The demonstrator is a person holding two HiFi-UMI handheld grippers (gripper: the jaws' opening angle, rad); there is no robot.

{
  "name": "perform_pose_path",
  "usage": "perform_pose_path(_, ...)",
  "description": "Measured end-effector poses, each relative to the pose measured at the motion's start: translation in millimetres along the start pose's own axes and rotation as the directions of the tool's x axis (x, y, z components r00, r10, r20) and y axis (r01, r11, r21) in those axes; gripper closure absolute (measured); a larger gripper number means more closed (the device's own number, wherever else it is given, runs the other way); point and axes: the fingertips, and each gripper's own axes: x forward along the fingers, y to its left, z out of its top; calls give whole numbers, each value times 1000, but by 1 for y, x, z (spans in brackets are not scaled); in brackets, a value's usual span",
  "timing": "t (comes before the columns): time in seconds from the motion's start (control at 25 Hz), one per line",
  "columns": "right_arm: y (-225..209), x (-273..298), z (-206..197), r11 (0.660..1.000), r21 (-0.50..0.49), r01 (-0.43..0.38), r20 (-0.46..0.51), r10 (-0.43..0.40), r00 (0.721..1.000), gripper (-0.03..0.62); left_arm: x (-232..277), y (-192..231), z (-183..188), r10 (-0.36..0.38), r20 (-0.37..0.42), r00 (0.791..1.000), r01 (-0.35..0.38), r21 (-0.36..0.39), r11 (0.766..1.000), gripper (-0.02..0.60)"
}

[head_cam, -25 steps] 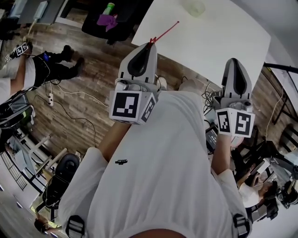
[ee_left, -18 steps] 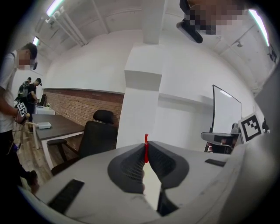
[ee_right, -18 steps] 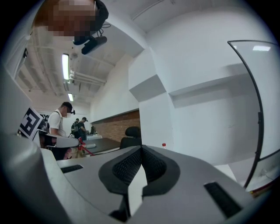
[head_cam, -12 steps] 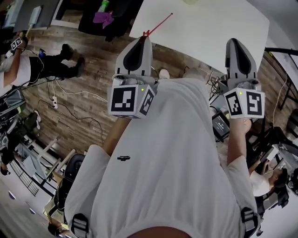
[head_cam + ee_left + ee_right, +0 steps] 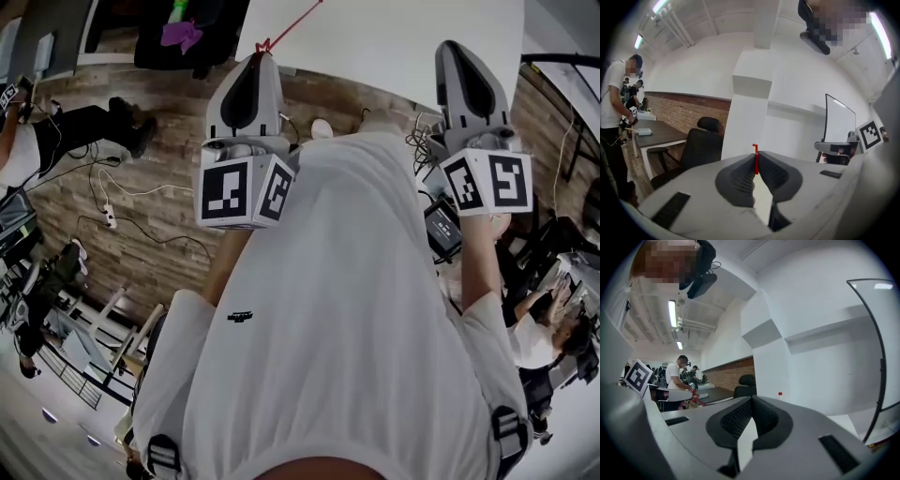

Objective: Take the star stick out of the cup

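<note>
Holding the star stick (image 5: 292, 21) pinched by one end in the left gripper (image 5: 262, 54), long axis pointing ahead and rightward over the worktop (image 5: 422, 37); right gripper (image 5: 450, 47) shut, empty, alongside.

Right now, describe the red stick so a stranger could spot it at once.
Find the white table at the top of the head view; the left gripper points at its near edge. The red stick is pinched between that gripper's jaws and slants up across the table's corner. It is the only thin red thing there.
</note>
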Motion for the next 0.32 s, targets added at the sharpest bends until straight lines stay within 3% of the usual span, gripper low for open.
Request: perform_pose_path(0.32,5,-5,-5,1000,0,5,-10,-5,1000,592,-1,2,-3,-3,-6,1000,3,-1,1000,558)
